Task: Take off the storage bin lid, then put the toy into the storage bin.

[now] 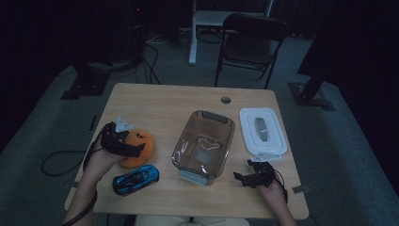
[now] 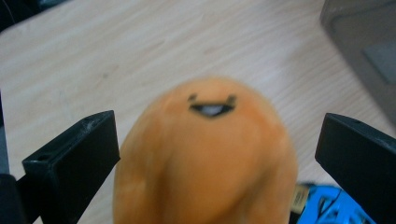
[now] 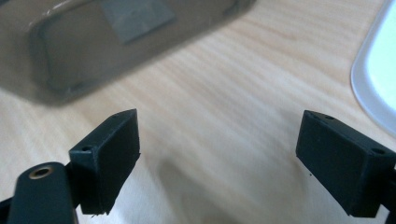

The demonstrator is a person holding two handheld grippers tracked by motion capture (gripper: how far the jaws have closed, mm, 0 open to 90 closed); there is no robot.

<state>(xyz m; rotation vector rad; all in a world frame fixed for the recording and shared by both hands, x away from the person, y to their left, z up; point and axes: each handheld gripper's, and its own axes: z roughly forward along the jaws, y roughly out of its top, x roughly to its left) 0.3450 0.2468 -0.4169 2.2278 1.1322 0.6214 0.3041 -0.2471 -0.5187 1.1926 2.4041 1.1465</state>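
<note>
A dim lab: rig stands (image 1: 87, 80), floor cables (image 1: 150, 66), folding chair (image 1: 249, 42), carpet.

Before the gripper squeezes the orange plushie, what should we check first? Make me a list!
1. Orange plushie sits between the jaws of the left hand-held gripper: ok.
2. Jaws open wide enough: ok, a gap shows on each side of the plushie in the left gripper view.
3. Jaws touching the plushie already: not ok, both stand apart from it.
4. Blue toy car out of the way: cannot tell, it lies close beside the plushie.
5. Clear bin open, with its white lid lying beside it: ok.
6. Right hand-held gripper free: ok, open and holding nothing.
</note>
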